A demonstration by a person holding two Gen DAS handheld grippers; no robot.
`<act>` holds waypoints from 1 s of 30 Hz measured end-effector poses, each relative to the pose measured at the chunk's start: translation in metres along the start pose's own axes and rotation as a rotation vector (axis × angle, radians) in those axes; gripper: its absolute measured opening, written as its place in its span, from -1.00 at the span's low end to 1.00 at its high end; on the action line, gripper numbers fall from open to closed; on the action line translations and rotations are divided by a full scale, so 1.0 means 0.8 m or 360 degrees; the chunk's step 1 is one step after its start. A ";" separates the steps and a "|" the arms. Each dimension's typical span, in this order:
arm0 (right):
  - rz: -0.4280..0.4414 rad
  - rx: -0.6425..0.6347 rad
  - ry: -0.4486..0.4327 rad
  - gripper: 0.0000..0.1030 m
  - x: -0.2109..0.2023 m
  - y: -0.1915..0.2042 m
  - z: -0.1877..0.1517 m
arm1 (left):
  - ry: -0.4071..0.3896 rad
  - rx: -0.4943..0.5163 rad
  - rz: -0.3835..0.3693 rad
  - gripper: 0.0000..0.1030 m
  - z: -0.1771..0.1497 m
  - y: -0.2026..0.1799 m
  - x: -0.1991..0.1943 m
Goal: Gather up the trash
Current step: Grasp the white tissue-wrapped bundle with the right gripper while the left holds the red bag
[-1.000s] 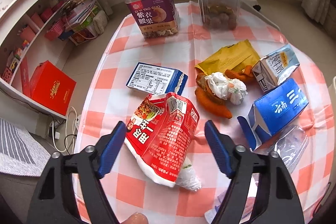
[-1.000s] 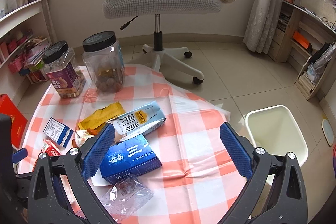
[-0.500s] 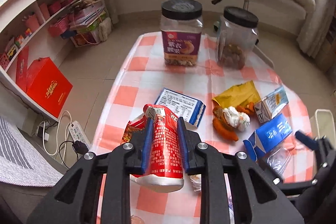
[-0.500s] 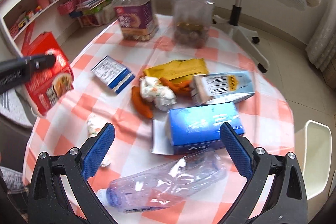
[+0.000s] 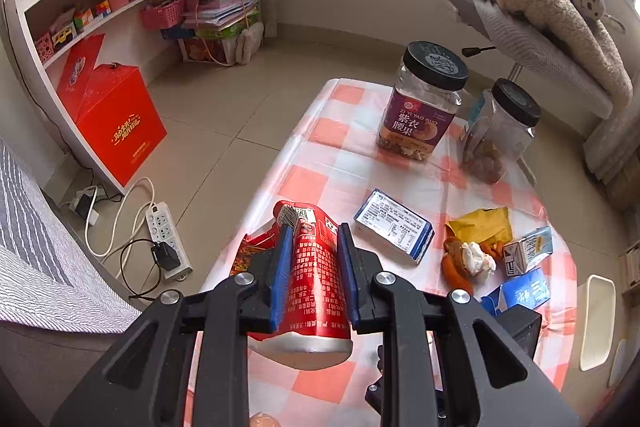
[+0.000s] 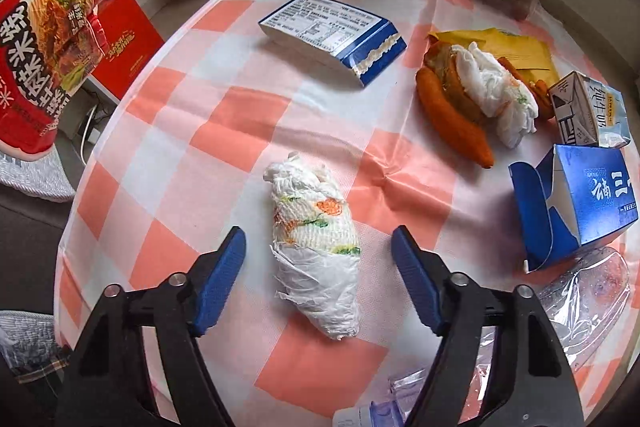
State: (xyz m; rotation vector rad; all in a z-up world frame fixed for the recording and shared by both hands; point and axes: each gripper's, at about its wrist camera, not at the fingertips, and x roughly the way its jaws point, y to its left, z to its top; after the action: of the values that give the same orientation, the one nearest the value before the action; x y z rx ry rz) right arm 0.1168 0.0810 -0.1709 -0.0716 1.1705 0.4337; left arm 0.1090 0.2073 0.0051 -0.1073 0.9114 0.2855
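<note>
Red noodle packet lengthwise along left claw, clamped, right claw open around crumpled tissue

Tablecloth: salmon-pink and white checks
Noodle packet: red, white print, white base
Crumpled tissue: white, orange and green floral print
Flat box: white label, dark blue sides
Milk carton: bright blue, white characters
Wrapper: mustard yellow
Peels: orange
Jar: black lid, purple label
Gripper pads: blue, on black arms
</note>
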 end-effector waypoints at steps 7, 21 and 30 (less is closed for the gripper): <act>0.0041 0.0051 -0.0135 -0.32 -0.031 -0.019 0.009 | -0.0009 -0.0039 -0.0019 -0.55 0.002 0.009 -0.002; -0.0082 0.0196 -0.0492 -0.32 -0.139 -0.091 0.031 | -0.0088 0.0032 -0.0126 -0.55 -0.008 -0.044 -0.018; -0.0203 0.0296 -0.0556 -0.32 -0.174 -0.142 0.015 | -0.0115 0.0143 -0.0228 -0.55 -0.025 -0.112 -0.025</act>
State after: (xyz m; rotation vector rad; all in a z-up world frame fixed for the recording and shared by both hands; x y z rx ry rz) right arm 0.1245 -0.0604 -0.0594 0.0879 0.8513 0.2120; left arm 0.1080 0.1136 0.0063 -0.0782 0.8392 0.1142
